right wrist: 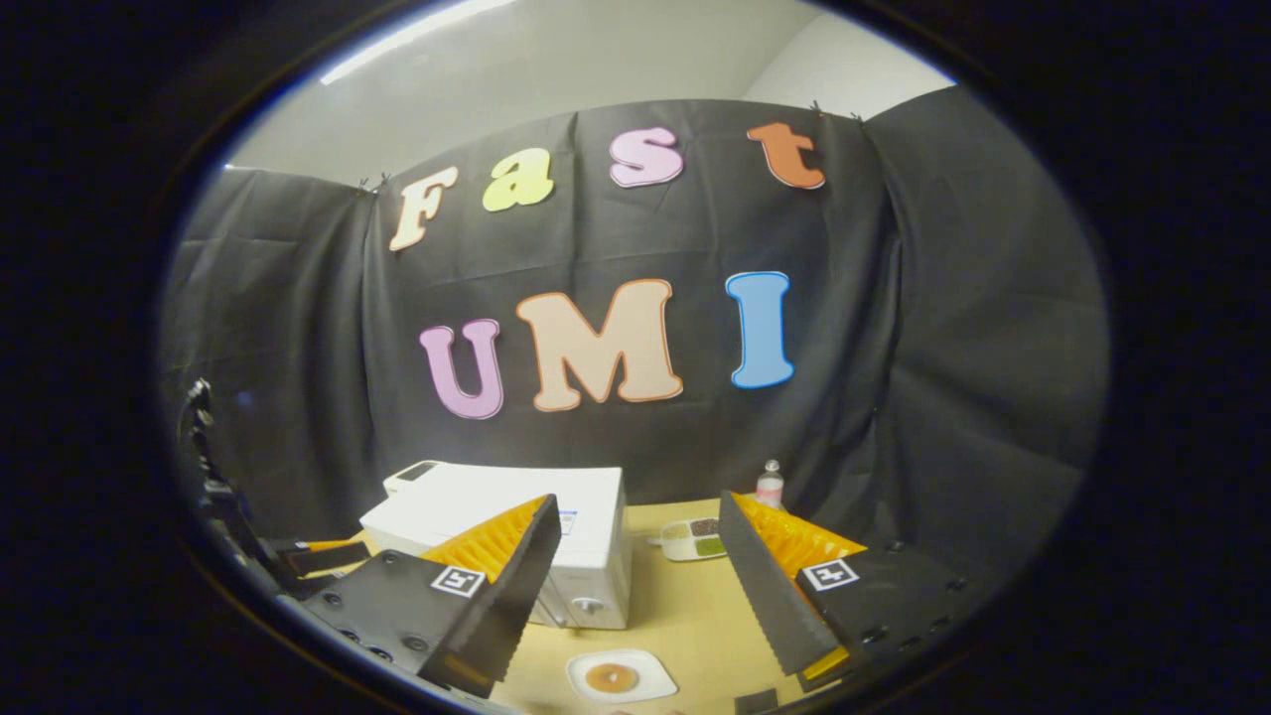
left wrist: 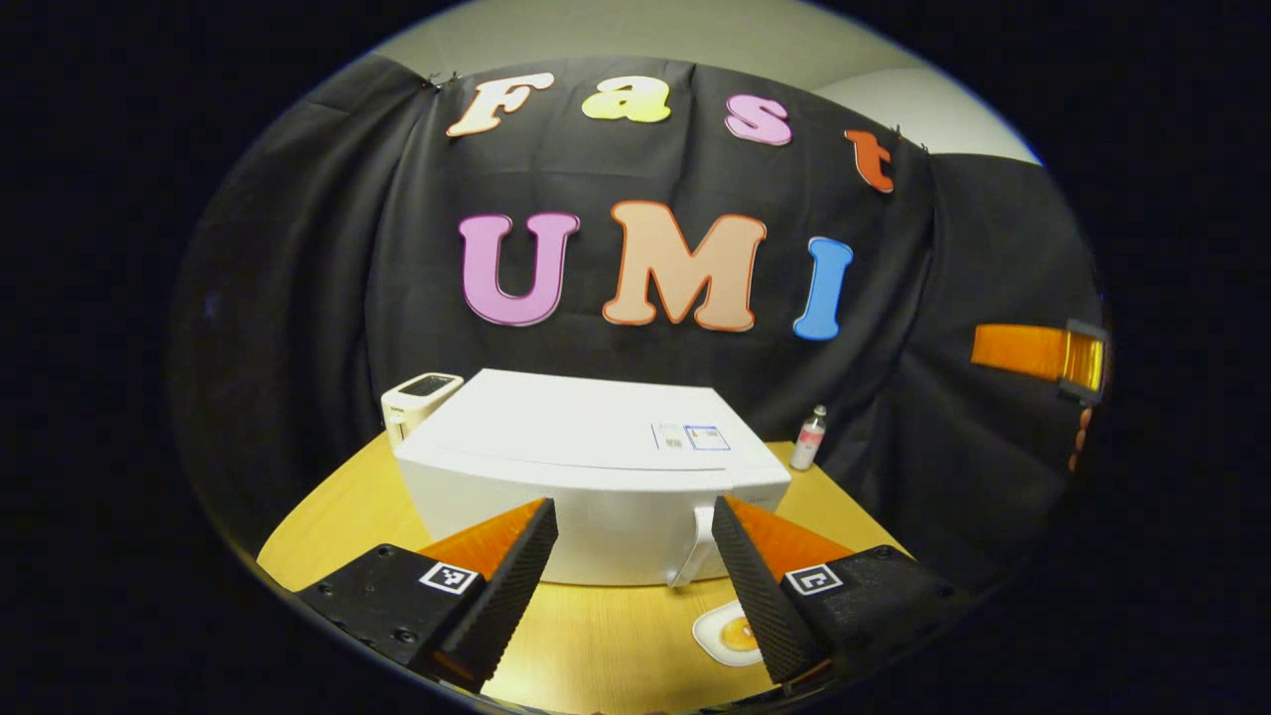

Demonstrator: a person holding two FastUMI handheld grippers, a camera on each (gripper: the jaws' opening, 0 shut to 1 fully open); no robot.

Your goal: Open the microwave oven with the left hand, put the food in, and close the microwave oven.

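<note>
White box-shaped microwave oven (left wrist: 586,467) sits on the light wooden counter (left wrist: 596,636), door closed, curved white handle (left wrist: 698,546) at its right front edge. Left gripper (left wrist: 635,571) faces the door — fingers spread apart, holding nothing. Fried-egg food on a small white plate (right wrist: 621,677) lies on the counter in front of the oven; right gripper (right wrist: 635,586) hangs above it — also spread, empty.

Open tongs (right wrist: 635,586) hover above fried egg (right wrist: 621,677), beside microwave (right wrist: 556,536).
</note>
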